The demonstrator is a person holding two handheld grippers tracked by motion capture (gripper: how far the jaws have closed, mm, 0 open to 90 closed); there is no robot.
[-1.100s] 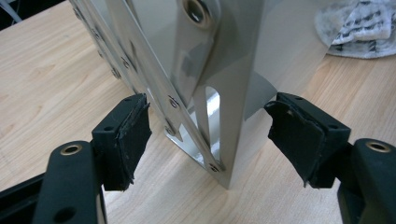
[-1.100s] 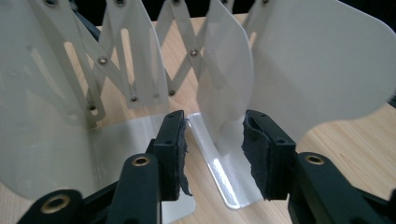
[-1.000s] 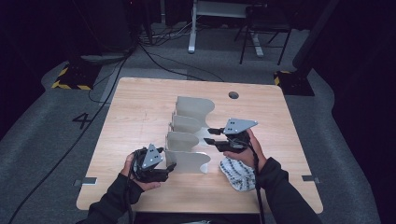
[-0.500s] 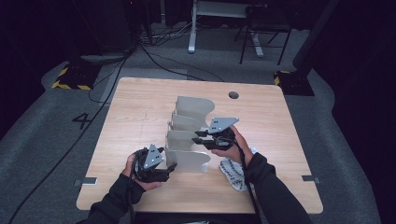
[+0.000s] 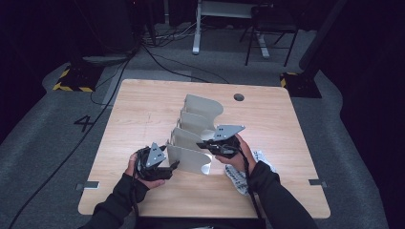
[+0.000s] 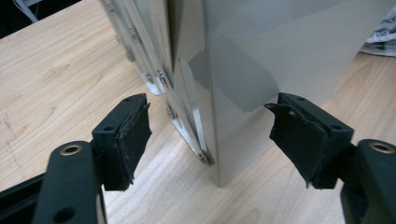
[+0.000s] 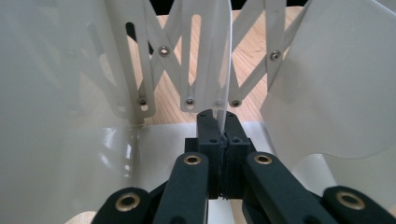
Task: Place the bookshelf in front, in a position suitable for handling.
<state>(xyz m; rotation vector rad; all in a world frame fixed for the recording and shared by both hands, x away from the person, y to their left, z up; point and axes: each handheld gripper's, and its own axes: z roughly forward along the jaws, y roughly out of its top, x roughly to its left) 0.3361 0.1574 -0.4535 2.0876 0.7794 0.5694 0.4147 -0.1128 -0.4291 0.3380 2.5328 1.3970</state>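
Near the desk's [image 5: 143,109] front edge, the right gripper [image 7: 224,140] is clenched on a divider of the expandable rack [image 5: 191,138], while the left gripper [image 6: 210,135] gapes released around its front panel.

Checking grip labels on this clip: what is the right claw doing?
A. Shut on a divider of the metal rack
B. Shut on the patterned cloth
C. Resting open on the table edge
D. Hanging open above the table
A: in the right gripper view the right claw has its jaws pressed together on a thin divider of the rack.
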